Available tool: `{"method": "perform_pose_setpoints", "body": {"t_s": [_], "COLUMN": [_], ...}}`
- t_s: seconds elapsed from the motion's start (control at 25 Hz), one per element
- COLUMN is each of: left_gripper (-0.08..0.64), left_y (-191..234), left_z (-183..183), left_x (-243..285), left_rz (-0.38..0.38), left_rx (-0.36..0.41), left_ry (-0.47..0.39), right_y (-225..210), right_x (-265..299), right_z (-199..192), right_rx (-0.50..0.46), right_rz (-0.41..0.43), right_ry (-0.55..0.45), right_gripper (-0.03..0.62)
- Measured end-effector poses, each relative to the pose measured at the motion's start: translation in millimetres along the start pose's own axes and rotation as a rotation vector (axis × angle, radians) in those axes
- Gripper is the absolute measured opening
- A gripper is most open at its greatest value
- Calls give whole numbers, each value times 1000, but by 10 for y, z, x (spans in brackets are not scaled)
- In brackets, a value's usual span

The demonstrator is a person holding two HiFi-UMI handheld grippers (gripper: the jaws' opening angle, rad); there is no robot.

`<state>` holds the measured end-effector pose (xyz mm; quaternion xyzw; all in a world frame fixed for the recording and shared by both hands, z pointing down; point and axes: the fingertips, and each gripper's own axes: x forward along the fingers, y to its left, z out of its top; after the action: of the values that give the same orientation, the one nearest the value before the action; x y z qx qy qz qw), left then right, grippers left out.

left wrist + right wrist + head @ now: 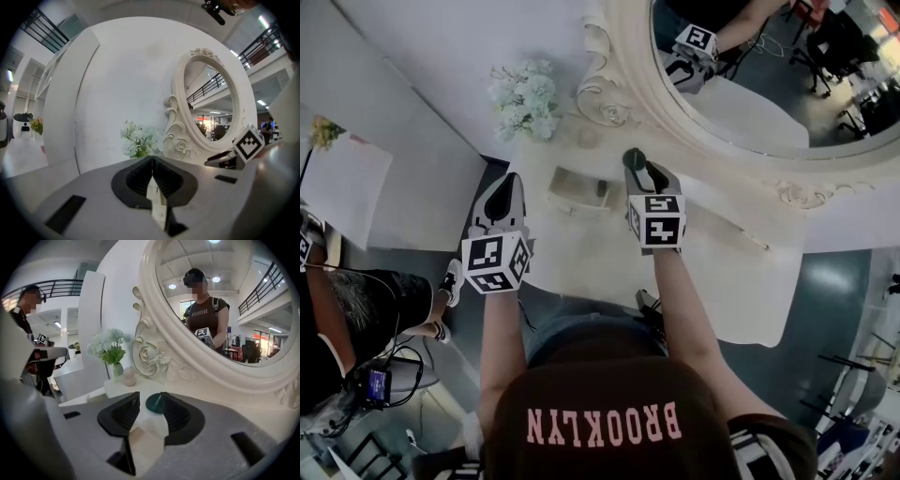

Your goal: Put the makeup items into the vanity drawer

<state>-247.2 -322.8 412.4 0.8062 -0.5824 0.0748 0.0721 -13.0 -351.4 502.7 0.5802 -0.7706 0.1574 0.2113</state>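
Disc [158, 403] dark green; vanity [581, 267] cream-white; flowers [525, 98] pale.

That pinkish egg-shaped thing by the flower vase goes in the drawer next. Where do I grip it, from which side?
Take the egg-shaped thing across its wide lower half, coming over the bare table in front. It stands upright and tapers upward, so a higher grip would likely slip; the vase crowds one side, the mirror frame the back.

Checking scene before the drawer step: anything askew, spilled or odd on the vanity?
Nothing spilled or toppled: the flowers stand upright on the vanity top. One oddity: the dark green round item sits only at the very tips of the right gripper, hard against one jaw, so the hold looks shallow and might slip.
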Motion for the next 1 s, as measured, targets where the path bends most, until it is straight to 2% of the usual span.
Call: {"method": "perform_pose_setpoints", "body": {"t_s": [0.32,0.6,0.64,0.68,0.72,1.0], "left_gripper": [6,6,6,6,6,6], "left_y": [78,108,110,107,100,44], "left_z": [-55,-66,-68,-71,-74,-74], "left_x": [95,187,194,199,202,188], "left_rz": [20,21,19,17,14,-8], "left_rx": [-2,-9,-9,-8,-8,1], "left_ry": [21,23,23,24,26,32], "right_y": [-90,-99,-123,-157,-190,-233], "right_x": [348,398,396,388,379,333], "right_z": [-234,-283,-286,-284,-281,-244], "right_rx": [-18,-14,-12,-9,-5,18], "right_rz": [-32,-42,-53,-68,-78,-68], "right_ry": [110,124,128,133,139,145], "right_gripper": [143,138,130,60,23,21]}}
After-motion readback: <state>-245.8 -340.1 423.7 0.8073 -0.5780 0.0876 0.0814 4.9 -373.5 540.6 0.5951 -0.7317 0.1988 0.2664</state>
